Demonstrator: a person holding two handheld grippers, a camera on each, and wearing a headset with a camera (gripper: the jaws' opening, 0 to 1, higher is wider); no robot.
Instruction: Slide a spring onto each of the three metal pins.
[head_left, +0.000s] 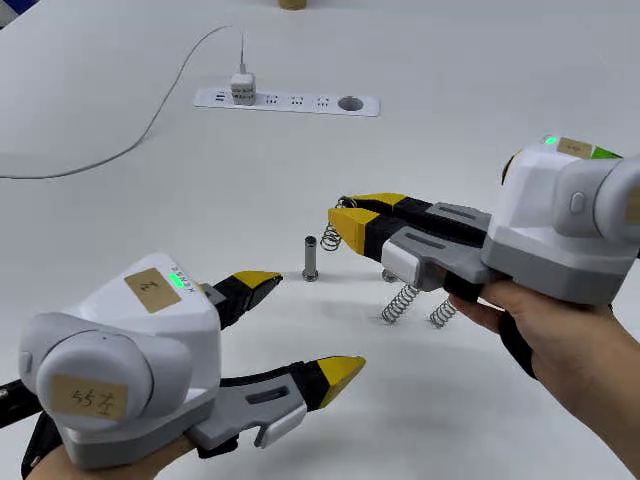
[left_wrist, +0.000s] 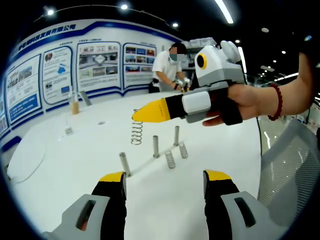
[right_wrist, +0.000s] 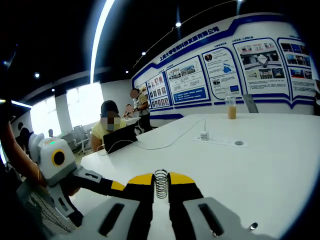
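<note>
**One spring pinched, three bare pins**

In the head view your left gripper (head_left: 300, 325) sits at seven o'clock, jaws wide apart and holding nothing. Ahead of it stand three upright metal pins (left_wrist: 156, 146), counted in the left gripper view, and all three are bare. At about one o'clock from the nearest pin (head_left: 310, 258), a small coil spring (head_left: 330, 238) hangs clear of the white table (head_left: 420, 160). It is pinched near its top end between the closed yellow tips of your right gripper (head_left: 342, 212), which reaches in from three o'clock. Two loose springs (head_left: 400, 302) rest on the table at four o'clock from that pin, making three springs in all. Judging by the thin wire, they are light, squashy and apt to flick away. Grip gently near one end and leave the bore free.
</note>
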